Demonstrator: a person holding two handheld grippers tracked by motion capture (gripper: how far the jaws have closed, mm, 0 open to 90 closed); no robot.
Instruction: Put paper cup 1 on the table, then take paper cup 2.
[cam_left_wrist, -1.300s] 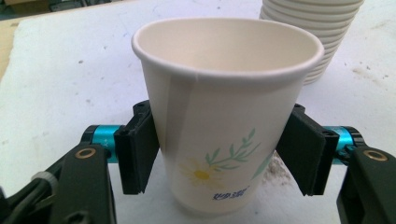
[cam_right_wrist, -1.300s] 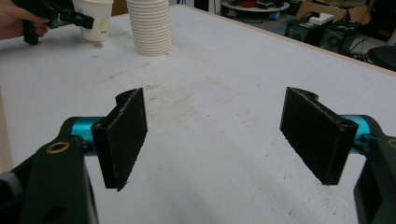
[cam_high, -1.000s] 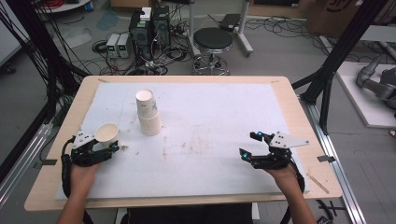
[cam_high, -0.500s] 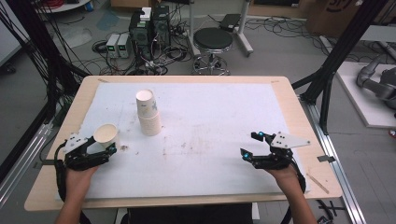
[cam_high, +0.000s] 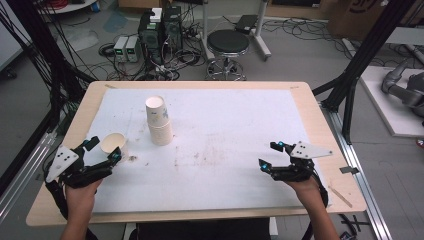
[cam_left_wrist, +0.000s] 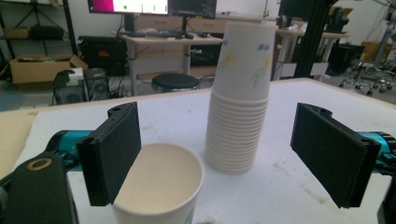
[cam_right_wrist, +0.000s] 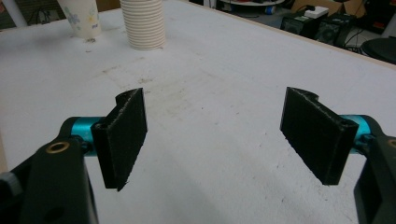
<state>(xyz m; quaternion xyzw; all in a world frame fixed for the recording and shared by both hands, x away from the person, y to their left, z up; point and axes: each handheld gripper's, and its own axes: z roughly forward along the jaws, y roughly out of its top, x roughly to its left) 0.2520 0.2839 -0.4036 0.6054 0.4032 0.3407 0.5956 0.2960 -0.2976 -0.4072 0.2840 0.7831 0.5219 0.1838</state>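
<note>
A single paper cup (cam_high: 113, 143) stands upright on the white mat (cam_high: 225, 135), near the left edge of the table (cam_high: 310, 105). The left gripper (cam_high: 102, 151) is right by this cup, and its jaws have just been opening. Now they stand wide apart. In the left gripper view the cup (cam_left_wrist: 159, 184) sits low between the two black pads, close against the left pad (cam_left_wrist: 112, 151), while the other pad (cam_left_wrist: 331, 158) is well away from it. No pad presses on the cup, so the cup stands free on the mat with its mouth up. Just behind it, a bit toward the middle of the table, is a tall stack of paper cups (cam_high: 159, 121). In the left gripper view the stack (cam_left_wrist: 240, 98) shows many rims piled one on top of another, and the top cup has small flowers printed on it. The single cup and the stack are near each other but do not touch. The right gripper (cam_high: 268, 156) is far off, on the right side of the mat, held by a hand (cam_high: 302, 187). Its jaws are spread too, with bare mat between them in the right gripper view. The mat has some small brown stains (cam_high: 210, 155) near the middle.
</note>
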